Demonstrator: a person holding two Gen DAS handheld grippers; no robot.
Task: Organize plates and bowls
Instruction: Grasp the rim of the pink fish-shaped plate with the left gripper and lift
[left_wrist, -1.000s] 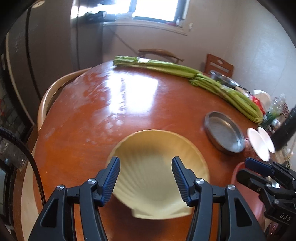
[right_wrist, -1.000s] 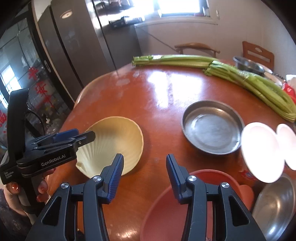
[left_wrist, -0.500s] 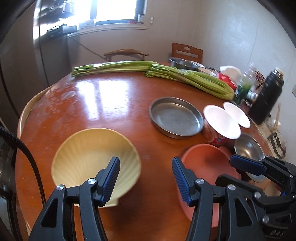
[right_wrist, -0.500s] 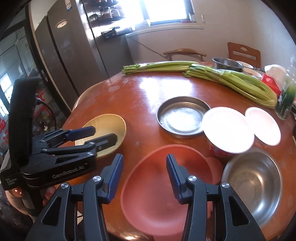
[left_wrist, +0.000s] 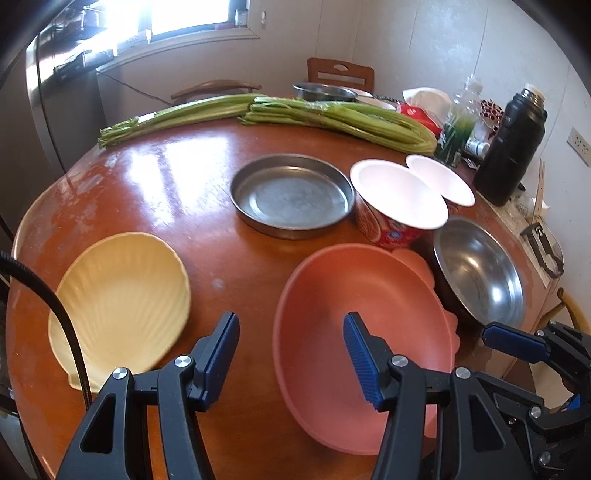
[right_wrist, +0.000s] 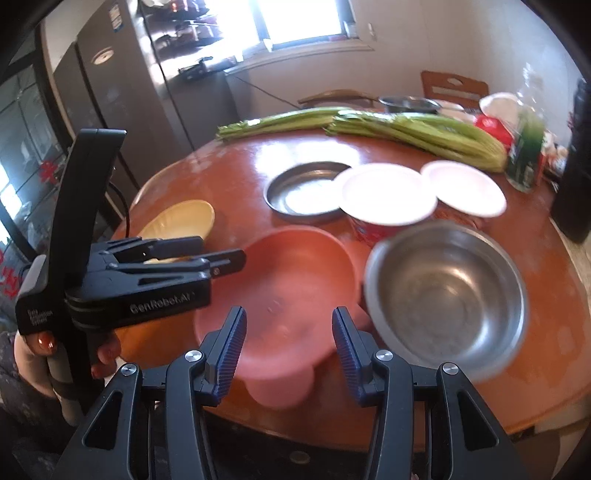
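Note:
A yellow shell-shaped plate (left_wrist: 122, 295) (right_wrist: 181, 221) lies at the table's near left. To its right sits a pink plate (left_wrist: 358, 325) (right_wrist: 291, 291), then a steel bowl (left_wrist: 480, 280) (right_wrist: 447, 291). Behind them stand a flat steel pan (left_wrist: 291, 195) (right_wrist: 306, 192) and two white-lidded red cups (left_wrist: 395, 199) (right_wrist: 388, 195). My left gripper (left_wrist: 291, 354) hovers open over the gap between the yellow plate and the pink one, holding nothing. My right gripper (right_wrist: 288, 343) is open above the pink plate's near rim, empty. The left gripper (right_wrist: 207, 254) also shows in the right wrist view.
Long celery bundles (left_wrist: 332, 118) lie across the far side of the round wooden table (left_wrist: 177, 177). A black thermos (left_wrist: 509, 147), bottles and packets crowd the right edge. Chairs stand behind the table, and a fridge (right_wrist: 110, 110) at the left. A person's hand (right_wrist: 44, 343) grips the left tool.
Both grippers have swept to the right along the table's near edge. The left one left the yellow plate behind; the right one now faces the pink plate and steel bowl.

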